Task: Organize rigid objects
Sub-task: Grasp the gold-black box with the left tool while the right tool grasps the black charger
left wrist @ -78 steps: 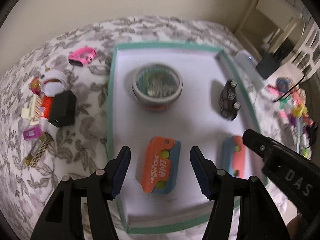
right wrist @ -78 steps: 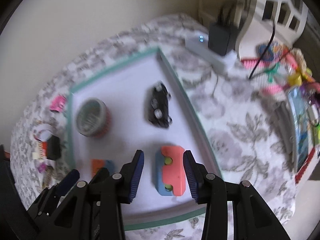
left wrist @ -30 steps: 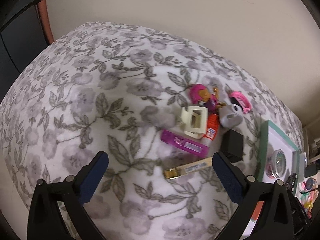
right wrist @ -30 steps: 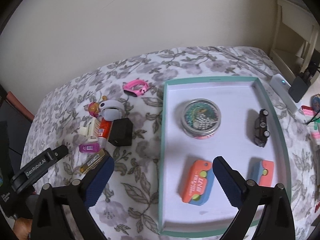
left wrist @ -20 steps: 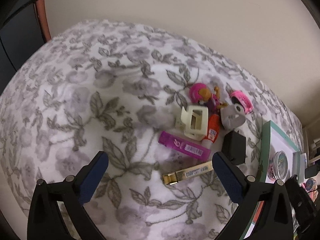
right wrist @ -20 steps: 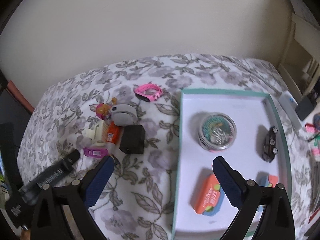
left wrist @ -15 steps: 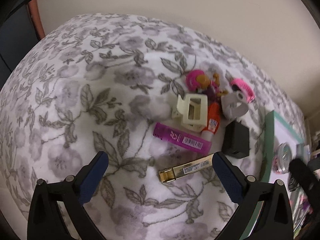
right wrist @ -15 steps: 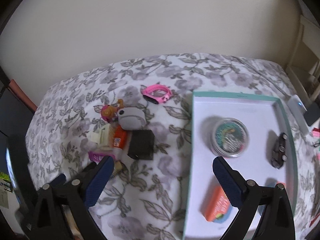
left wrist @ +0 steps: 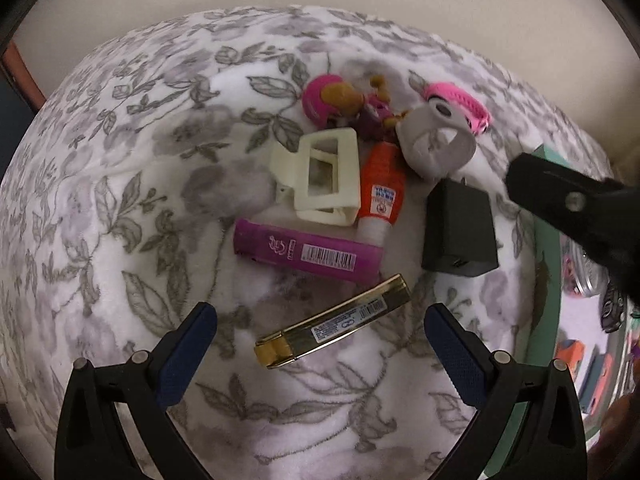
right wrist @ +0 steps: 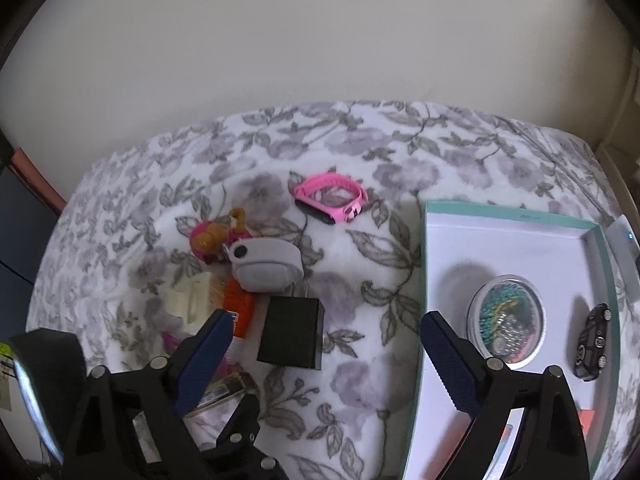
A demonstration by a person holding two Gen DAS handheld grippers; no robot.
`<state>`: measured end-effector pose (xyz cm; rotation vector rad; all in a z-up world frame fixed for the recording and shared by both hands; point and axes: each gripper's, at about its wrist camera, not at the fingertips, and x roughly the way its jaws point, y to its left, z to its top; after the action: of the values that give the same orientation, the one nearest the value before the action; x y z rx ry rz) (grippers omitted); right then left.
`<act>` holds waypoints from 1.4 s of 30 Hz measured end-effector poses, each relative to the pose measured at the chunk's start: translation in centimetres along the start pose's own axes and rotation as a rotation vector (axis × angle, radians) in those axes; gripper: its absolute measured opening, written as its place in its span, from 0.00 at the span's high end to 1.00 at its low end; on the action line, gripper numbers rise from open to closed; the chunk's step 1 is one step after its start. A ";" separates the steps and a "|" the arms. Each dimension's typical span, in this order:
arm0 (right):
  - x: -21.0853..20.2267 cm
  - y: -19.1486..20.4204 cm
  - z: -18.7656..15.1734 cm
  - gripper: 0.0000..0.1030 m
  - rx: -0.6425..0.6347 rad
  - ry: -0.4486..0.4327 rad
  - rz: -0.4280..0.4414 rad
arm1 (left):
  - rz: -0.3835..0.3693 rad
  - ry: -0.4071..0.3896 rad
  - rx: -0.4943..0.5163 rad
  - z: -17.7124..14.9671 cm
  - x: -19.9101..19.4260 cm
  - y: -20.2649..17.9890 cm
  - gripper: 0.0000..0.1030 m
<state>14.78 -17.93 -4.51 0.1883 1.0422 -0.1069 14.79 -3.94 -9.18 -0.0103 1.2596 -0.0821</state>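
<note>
Both fisheye views are dim and soft, lit by flat indoor light that leaves only faint shadows beside the round tin and the black charger block. The lenses bow the flowered bed cover into a dome and darken the corners to black. The right gripper smears with motion blur in the left view, and colours look washed and grainy.

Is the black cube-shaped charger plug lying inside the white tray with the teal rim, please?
No, the black cube-shaped charger plug lies on the floral blanket, left of the white tray with the teal rim.
</note>
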 end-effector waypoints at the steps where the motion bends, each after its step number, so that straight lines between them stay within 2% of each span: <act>1: 0.4 0.0 -0.1 0.07 0.002 0.003 0.004 | 0.004 0.005 0.004 0.0 0.2 -0.1 0.00; 4: 1.6 0.0 -0.6 0.07 0.004 0.023 0.021 | 0.024 0.011 0.022 0.1 0.6 -0.4 0.02; 8: 2.9 0.5 -1.2 0.09 -0.022 0.043 0.020 | 0.019 0.022 0.026 0.2 1.0 -0.5 0.19; 17: 4.7 1.7 -2.0 0.12 -0.073 0.056 0.024 | 0.001 0.022 0.029 0.0 1.5 -0.6 0.25; 22: 5.3 1.6 -2.2 0.19 -0.070 0.059 0.040 | -0.002 0.019 0.029 0.1 1.5 -0.4 0.25; 25: 5.4 1.5 -2.2 0.30 -0.071 0.056 0.036 | -0.004 0.018 0.024 0.1 1.4 -0.4 0.26; 29: 5.3 1.5 -2.2 0.47 -0.079 0.047 0.024 | -0.003 0.011 0.012 0.1 1.0 -0.2 0.34; 32: 5.1 1.3 -2.3 0.55 -0.073 0.044 0.028 | -0.004 0.012 0.013 0.1 1.0 -0.3 0.37; 38: 5.1 1.0 -2.3 0.55 -0.064 0.046 0.041 | -0.006 0.008 0.029 0.1 0.7 -0.9 0.55; 42: 4.9 0.7 -2.4 0.55 -0.054 0.052 0.034 | -0.005 0.005 0.021 0.2 0.5 -0.7 0.62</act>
<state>15.35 -16.80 -9.83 0.1607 1.0920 -0.0435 15.04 -4.69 -9.57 0.0044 1.2637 -0.0996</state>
